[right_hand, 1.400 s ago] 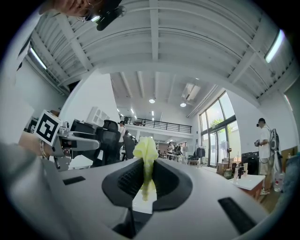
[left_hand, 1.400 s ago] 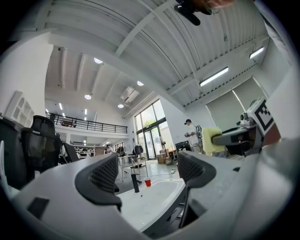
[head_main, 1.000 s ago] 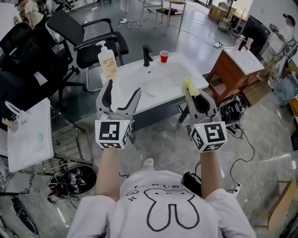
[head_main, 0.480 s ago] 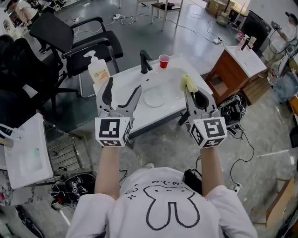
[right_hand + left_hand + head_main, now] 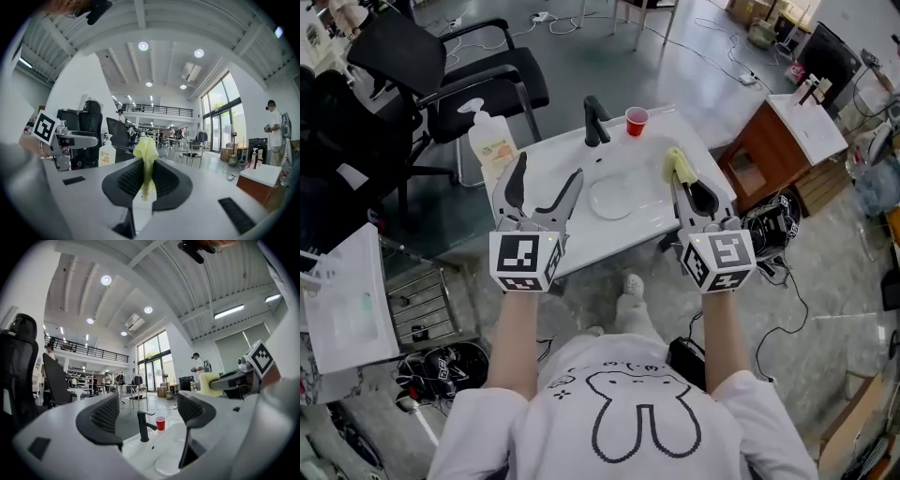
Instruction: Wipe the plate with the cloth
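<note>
A round white plate (image 5: 611,198) lies in the basin of the white sink (image 5: 572,239) in the head view; it shows low between the left jaws (image 5: 168,464) in the left gripper view. My left gripper (image 5: 544,190) is open and empty, held above the sink's near left edge. My right gripper (image 5: 686,185) is shut on a yellow cloth (image 5: 679,166), above the sink's right side. The cloth (image 5: 145,161) sticks up from the closed jaws in the right gripper view. Neither gripper touches the plate.
A black faucet (image 5: 594,121) and a red cup (image 5: 637,120) stand at the sink's far rim. A soap dispenser (image 5: 487,142) is at the left. Black chairs (image 5: 455,70) stand beyond, a wooden cabinet (image 5: 773,150) at the right, a white table (image 5: 347,305) at the left.
The view has shifted closer over the sink; sink and plate now lie lower and nearer between the grippers. Both grippers keep their pose, the right still holding the cloth.
</note>
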Demonstrator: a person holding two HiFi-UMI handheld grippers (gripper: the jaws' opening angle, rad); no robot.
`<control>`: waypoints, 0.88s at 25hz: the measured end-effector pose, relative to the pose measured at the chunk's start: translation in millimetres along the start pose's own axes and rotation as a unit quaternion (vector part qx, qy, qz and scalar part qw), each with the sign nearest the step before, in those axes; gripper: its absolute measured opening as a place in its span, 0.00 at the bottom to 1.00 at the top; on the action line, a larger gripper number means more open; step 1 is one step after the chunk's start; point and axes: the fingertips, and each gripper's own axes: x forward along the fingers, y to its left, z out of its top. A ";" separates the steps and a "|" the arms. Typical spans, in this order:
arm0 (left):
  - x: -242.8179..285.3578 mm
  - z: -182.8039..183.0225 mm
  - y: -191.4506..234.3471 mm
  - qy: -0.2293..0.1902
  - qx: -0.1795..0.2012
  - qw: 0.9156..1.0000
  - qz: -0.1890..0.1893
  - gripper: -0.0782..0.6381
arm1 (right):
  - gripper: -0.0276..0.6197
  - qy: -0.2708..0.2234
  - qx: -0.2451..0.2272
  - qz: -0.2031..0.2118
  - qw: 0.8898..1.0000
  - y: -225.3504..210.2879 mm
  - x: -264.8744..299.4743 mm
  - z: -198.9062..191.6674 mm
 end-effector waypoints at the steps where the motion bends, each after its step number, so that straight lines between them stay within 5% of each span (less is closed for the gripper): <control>1: 4.7 -4.6 1.7 0.005 -0.001 1.000 0.004 0.65 | 0.12 0.006 0.002 0.006 1.000 -2.6 8.1 -5.3; 11: 58.9 -61.3 11.6 0.068 -0.034 0.995 0.062 0.65 | 0.12 0.100 0.024 0.094 0.990 -26.9 90.0 -83.6; 22: 89.1 -140.7 20.7 0.150 -0.083 0.977 0.123 0.65 | 0.12 0.231 0.039 0.177 0.956 -38.4 156.9 -189.6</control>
